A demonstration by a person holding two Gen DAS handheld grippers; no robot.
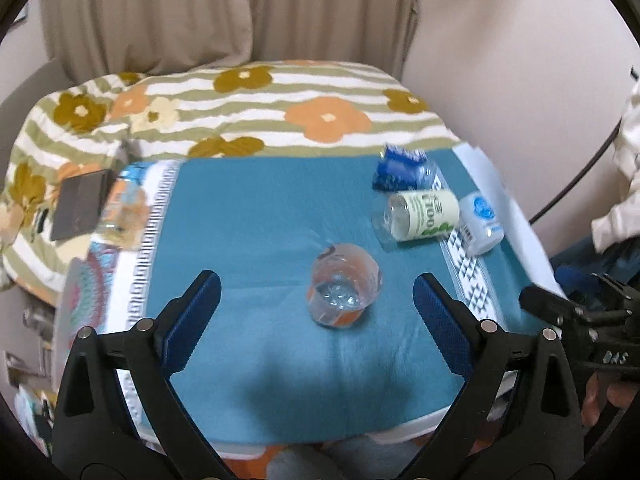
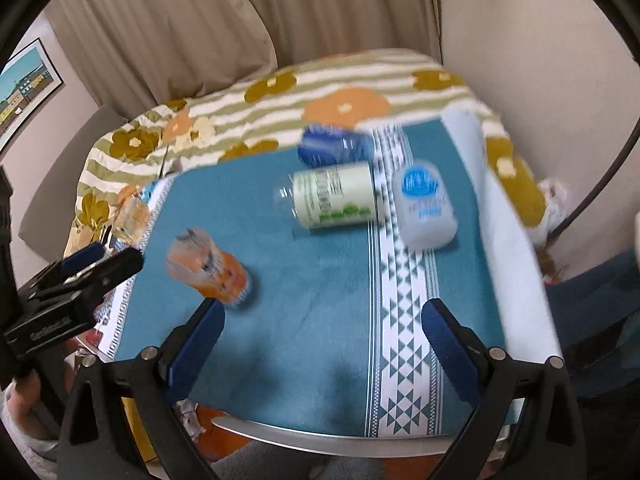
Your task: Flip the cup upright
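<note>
A clear plastic cup with orange print (image 1: pixel 343 285) lies tipped on the teal cloth (image 1: pixel 260 208). In the left wrist view its open end faces me, between my fingers and a little beyond the tips. My left gripper (image 1: pixel 317 285) is open and empty. In the right wrist view the same cup (image 2: pixel 208 266) lies at the left, just beyond my left fingertip (image 2: pixel 210 316). My right gripper (image 2: pixel 323 314) is open and empty above the cloth's front part. The right wrist view is blurred.
A cup with a green-and-white label (image 1: pixel 422 216), a white cup with blue print (image 1: pixel 480 222) and a dark blue cup (image 1: pixel 402 172) lie at the back right of the cloth. A flowered blanket (image 1: pixel 280 108) lies behind. A dark flat object (image 1: pixel 80 204) sits at the left.
</note>
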